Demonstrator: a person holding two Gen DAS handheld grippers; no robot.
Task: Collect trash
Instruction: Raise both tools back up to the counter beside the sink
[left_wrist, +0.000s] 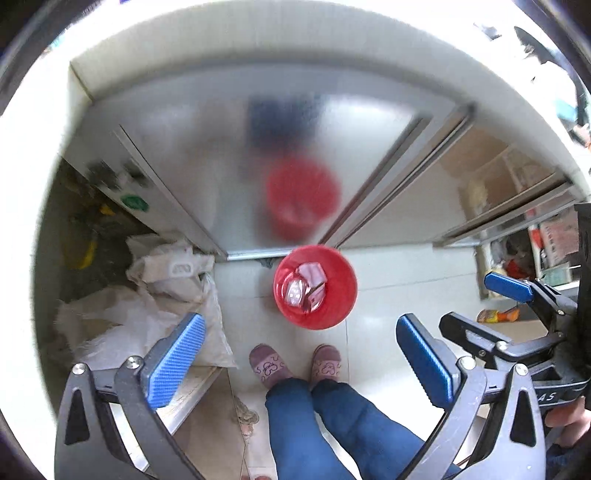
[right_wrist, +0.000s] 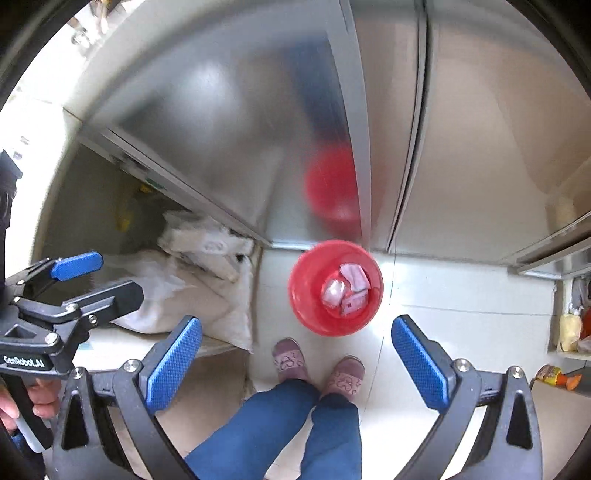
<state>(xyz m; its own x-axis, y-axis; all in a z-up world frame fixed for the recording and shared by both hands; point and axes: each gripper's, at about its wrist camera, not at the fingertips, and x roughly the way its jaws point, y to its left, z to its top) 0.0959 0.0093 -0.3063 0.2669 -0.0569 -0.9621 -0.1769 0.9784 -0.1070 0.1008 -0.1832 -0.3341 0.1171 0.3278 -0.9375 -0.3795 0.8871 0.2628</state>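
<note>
A red bin (left_wrist: 332, 310) (right_wrist: 314, 317) stands on the white tiled floor against a steel cabinet, far below both grippers. Crumpled pink and white wrappers (left_wrist: 310, 286) (right_wrist: 345, 291) lie inside it. My left gripper (left_wrist: 301, 354) points down over the floor in front of the bin, open, with nothing between its blue pads (left_wrist: 177, 358). Beside it my right gripper (right_wrist: 297, 360) is also open wide and empty, its pads (right_wrist: 421, 362) well apart. Each gripper shows in the other's view, the right (left_wrist: 484, 306) and the left (right_wrist: 99, 280).
The brushed steel cabinet doors (left_wrist: 192, 147) (right_wrist: 221, 129) reflect the bin. White sacks (left_wrist: 155, 295) (right_wrist: 192, 295) are piled at the left. A person's slippers (left_wrist: 267, 365) (right_wrist: 290, 360) and blue trouser legs are below. An orange packet (left_wrist: 496, 315) (right_wrist: 556, 376) lies at the right.
</note>
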